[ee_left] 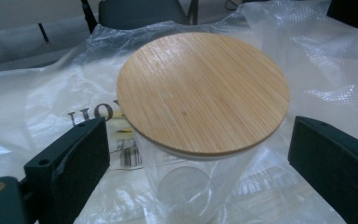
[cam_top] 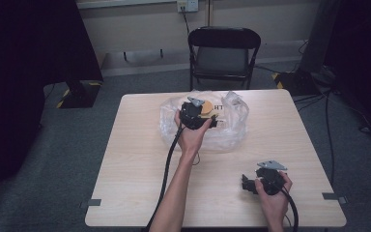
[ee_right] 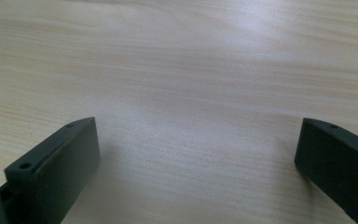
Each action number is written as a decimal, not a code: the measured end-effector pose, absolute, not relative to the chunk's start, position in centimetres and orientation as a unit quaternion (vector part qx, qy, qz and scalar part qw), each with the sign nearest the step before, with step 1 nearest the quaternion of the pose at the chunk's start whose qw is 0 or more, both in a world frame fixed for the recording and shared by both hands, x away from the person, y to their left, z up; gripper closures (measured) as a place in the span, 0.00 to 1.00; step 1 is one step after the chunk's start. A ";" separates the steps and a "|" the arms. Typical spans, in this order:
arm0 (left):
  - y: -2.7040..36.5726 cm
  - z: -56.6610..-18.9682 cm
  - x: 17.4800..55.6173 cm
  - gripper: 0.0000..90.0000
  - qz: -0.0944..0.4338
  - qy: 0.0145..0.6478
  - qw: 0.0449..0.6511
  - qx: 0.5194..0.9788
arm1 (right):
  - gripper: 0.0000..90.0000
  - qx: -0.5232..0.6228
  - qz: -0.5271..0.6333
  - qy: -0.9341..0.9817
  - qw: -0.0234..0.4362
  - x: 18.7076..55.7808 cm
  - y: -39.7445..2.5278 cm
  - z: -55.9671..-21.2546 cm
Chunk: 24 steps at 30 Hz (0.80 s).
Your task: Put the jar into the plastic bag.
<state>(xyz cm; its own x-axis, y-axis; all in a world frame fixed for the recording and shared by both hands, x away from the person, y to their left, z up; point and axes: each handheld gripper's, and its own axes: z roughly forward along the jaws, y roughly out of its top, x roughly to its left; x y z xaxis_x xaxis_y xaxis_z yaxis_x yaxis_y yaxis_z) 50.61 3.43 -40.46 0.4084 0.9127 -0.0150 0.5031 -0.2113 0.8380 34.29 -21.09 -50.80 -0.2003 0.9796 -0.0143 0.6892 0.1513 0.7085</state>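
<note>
The surface is seen carrying a crumpled clear plastic bag at its far middle. Within that bag, directly ahead of the left tool, a clear glass jar is stood upright, capped by a round bamboo lid. The jar body is framed between the left tool's two black jaws, which are spread wide and set apart from the glass on both sides; no contact is visible. The step in hand is judged to be the approach for a grasp on the jar, with the bag film lying loosely around and behind it.

The right tool is held low over the bare near part of the surface, well apart from the jar, its jaws likewise spread wide with nothing between them.

For the next move, the left tool would need to be eased forward and lowered until the pads flank the glass below the lid, then closed squarely so that loose film is not pinched instead.
</note>
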 end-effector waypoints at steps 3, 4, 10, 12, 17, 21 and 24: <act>3.6 -40.0 50.1 0.06 0.263 0.480 0.407 0.731 | 0.00 0.582 0.293 0.717 0.248 34.3 -21.1 -50.8; 3.7 -39.8 50.0 0.06 0.264 0.480 0.409 0.729 | 0.00 0.582 0.293 0.717 0.248 34.3 -21.1 -50.8; 4.7 -38.7 48.9 0.05 0.255 0.486 0.426 0.719 | 0.00 0.582 0.293 0.717 0.248 34.3 -21.1 -50.8; 5.0 -38.5 48.6 0.05 0.259 0.486 0.429 0.716 | 0.00 0.581 0.293 0.717 0.248 34.3 -21.1 -50.8; 5.9 -37.9 47.6 0.05 0.261 0.485 0.439 0.710 | 0.00 0.581 0.293 0.717 0.249 34.3 -21.1 -50.8; 6.4 -37.5 46.5 0.05 0.263 0.490 0.441 0.705 | 0.00 0.582 0.293 0.717 0.248 34.3 -21.1 -50.8; 6.9 -37.3 45.6 0.04 0.270 0.486 0.444 0.703 | 0.00 0.582 0.293 0.717 0.248 34.3 -21.1 -50.8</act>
<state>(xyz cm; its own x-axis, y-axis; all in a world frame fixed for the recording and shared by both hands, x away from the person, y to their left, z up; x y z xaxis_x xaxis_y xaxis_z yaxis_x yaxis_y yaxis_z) 45.64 6.87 -37.27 0.3825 0.9224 -0.0531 0.4432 -0.1327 0.8865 34.28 -21.09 -50.80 -0.2000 0.9797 -0.0144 0.6897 0.1512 0.7082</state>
